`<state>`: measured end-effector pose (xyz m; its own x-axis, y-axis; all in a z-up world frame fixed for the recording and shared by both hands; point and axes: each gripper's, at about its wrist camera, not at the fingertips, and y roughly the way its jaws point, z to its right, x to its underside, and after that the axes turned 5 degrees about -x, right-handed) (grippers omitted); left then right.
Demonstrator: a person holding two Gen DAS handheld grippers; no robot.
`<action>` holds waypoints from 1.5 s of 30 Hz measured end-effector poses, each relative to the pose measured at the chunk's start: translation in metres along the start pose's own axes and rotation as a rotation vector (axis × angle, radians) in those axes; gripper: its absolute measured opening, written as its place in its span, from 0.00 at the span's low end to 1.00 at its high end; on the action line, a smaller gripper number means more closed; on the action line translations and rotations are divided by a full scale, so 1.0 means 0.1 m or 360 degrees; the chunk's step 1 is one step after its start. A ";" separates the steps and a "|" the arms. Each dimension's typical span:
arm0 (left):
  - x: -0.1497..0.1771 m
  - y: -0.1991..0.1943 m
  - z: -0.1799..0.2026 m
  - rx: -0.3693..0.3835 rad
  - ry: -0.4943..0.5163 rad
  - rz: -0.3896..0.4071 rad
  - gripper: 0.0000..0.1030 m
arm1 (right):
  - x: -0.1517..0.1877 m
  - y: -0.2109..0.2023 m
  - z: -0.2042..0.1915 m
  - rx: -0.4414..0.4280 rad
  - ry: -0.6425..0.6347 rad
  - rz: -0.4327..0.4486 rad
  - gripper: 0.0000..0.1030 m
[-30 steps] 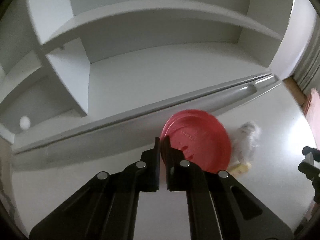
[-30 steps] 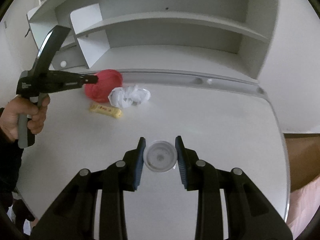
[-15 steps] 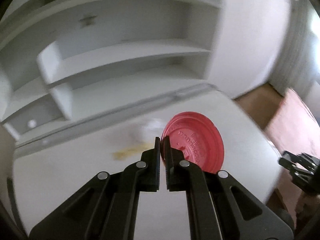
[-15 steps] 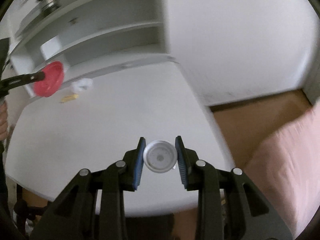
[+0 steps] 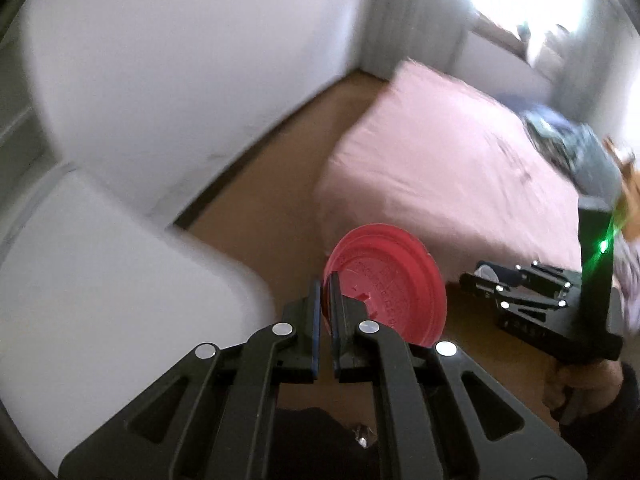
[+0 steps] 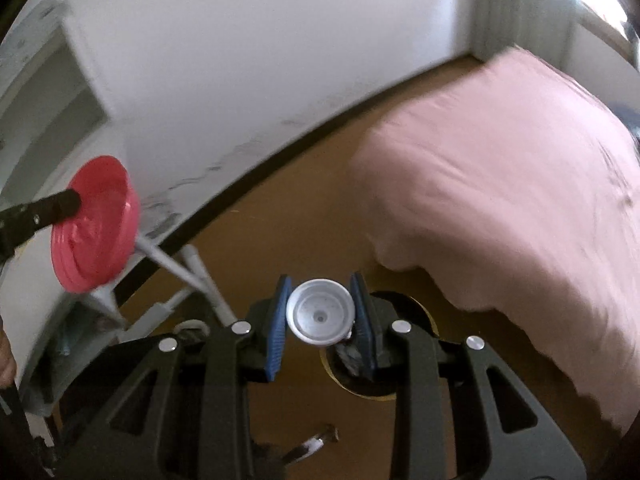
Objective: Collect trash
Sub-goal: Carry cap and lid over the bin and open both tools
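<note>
Two lids aloft: red lid in left gripper, white cap in right gripper.

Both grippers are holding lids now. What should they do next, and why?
Probably carry both lids down to the dark round opening on the floor under the right gripper, which might be a bin. The left gripper pinches the red lid by its rim, the right clamps the white lid, and both are already off the desk.

Red lid, white cap, both gripped
</note>
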<state>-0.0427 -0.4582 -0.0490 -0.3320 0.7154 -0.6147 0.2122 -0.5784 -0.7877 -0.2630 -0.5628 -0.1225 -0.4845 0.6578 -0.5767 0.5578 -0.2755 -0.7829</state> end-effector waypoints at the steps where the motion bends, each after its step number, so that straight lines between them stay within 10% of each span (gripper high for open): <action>1: -0.01 0.10 0.12 0.0021 0.0032 -0.0018 0.03 | 0.05 0.02 0.17 0.0025 0.0044 -0.0015 0.30; 16: 0.01 1.61 0.96 0.0148 0.0244 -0.0309 0.03 | 0.41 0.39 1.15 0.0108 0.0294 -0.0162 0.30; 18: -0.01 1.67 1.00 0.0162 0.0250 -0.0309 0.09 | 0.43 0.38 1.14 0.0111 0.0299 -0.0163 0.30; 20: -0.01 1.70 1.01 0.0178 0.0249 -0.0315 0.38 | 0.39 0.35 1.07 0.0116 0.0301 -0.0167 0.30; 31: 0.05 1.42 0.82 0.0139 0.0213 -0.0250 0.64 | 0.39 0.53 0.94 0.0079 0.0286 -0.0211 0.30; 35: 0.05 1.22 0.69 0.0108 0.0173 -0.0197 0.73 | 0.35 0.52 0.83 0.0060 0.0273 -0.0204 0.56; 45: 0.03 0.24 0.16 0.0034 0.0075 0.0075 0.91 | 0.11 0.13 0.24 0.0044 0.0117 -0.0074 0.77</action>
<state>-0.0532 -0.4763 -0.0696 -0.2783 0.7047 -0.6527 0.2068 -0.6196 -0.7572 -0.2772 -0.5757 -0.1452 -0.4581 0.7198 -0.5215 0.5166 -0.2619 -0.8152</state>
